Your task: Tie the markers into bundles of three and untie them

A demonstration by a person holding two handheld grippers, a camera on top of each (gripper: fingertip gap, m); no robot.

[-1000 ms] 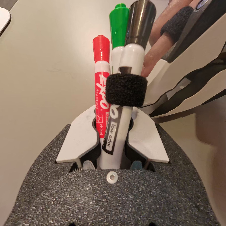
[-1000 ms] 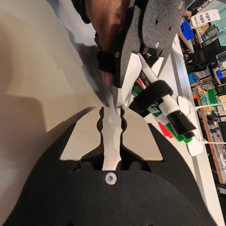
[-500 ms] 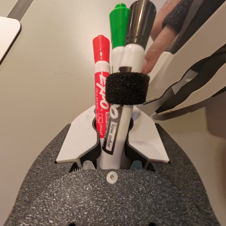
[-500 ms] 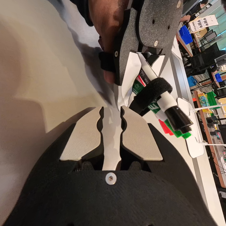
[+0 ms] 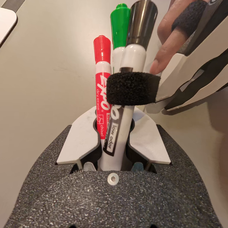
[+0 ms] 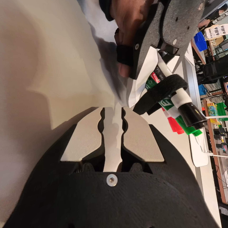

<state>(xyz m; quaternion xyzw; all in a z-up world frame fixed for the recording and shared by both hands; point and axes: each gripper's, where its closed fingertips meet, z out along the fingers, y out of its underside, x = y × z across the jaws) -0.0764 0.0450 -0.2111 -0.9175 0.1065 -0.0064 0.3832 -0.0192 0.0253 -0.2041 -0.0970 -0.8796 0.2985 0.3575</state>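
Three markers, red point(image 5: 102, 76), green point(image 5: 119, 29) and black-capped point(image 5: 140, 32), stand bundled between the fingers of my left gripper point(image 5: 114, 111), which is shut on them. A black hook-and-loop strap point(image 5: 132, 88) wraps the bundle, and its free end sticks out to the right. My right gripper point(image 5: 159, 107) comes in from the right with its tips at that free end. In the right wrist view my right gripper point(image 6: 113, 108) is slightly open and empty, and the strap point(image 6: 164, 91) and its tail lie just right of the fingertips.
The beige table point(image 5: 43, 74) lies under both grippers. A white pad point(image 5: 6, 24) is at the far left; it also shows in the right wrist view point(image 6: 199, 154). A person's finger point(image 5: 164, 49) with a black loop holds the right gripper. Cluttered benches point(image 6: 215, 111) stand beyond the table.
The right gripper has moved in to the strap. The strap's free end has come away from the wrap and now sticks out to the right. The left gripper still holds the markers.
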